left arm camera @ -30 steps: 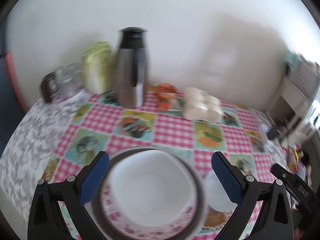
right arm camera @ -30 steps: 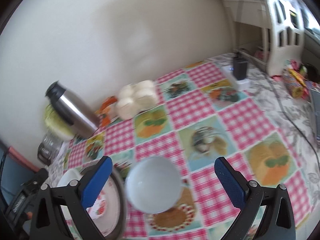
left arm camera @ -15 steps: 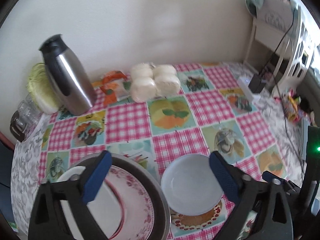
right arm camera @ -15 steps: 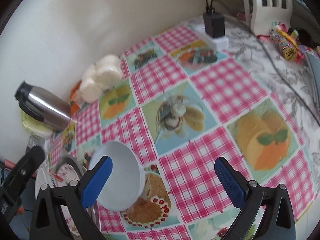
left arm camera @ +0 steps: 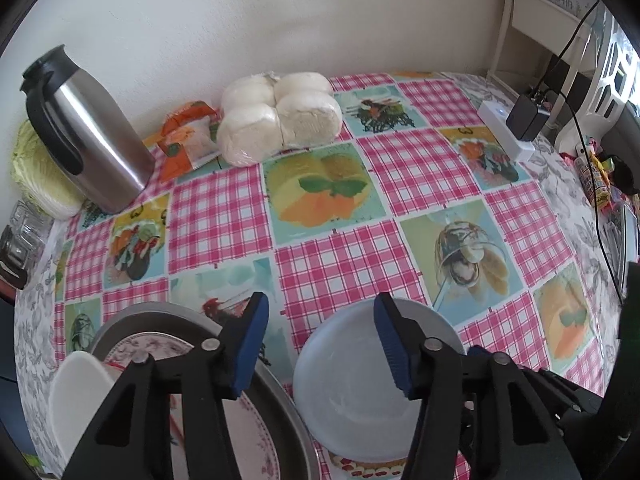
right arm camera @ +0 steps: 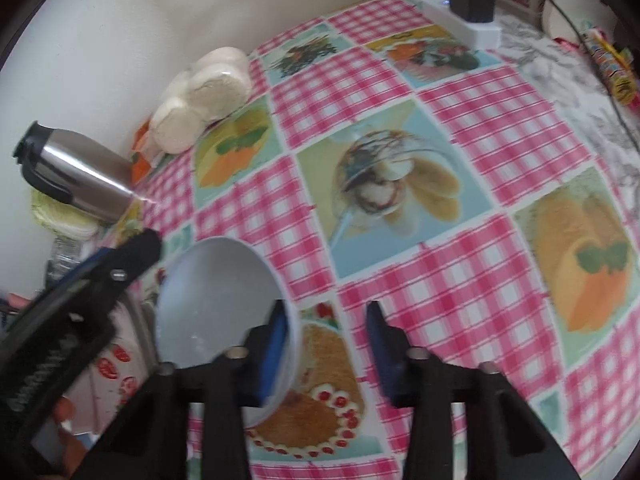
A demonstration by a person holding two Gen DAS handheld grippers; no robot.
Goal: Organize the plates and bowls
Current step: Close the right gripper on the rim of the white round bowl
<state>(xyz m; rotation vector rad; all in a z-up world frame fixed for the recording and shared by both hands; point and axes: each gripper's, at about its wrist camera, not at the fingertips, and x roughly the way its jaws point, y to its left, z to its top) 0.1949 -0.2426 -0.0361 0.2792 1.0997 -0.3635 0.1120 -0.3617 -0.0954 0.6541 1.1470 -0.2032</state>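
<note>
A pale blue-white bowl sits on the checked tablecloth near the front edge; it also shows in the right wrist view. My left gripper is open, its right finger inside the bowl, its left finger over the bowl's left rim side. My right gripper is open, straddling the bowl's right rim, left finger inside. To the left a floral plate lies in a grey metal pan, with a white square bowl on it.
At the back stand a steel thermos jug, a bag of white buns, orange packets and a cabbage. A white power strip with charger and cables lie at the right.
Both grippers have narrowed their jaws and moved in onto the round bowl. The left gripper swung right from over the plate stack to the bowl.
</note>
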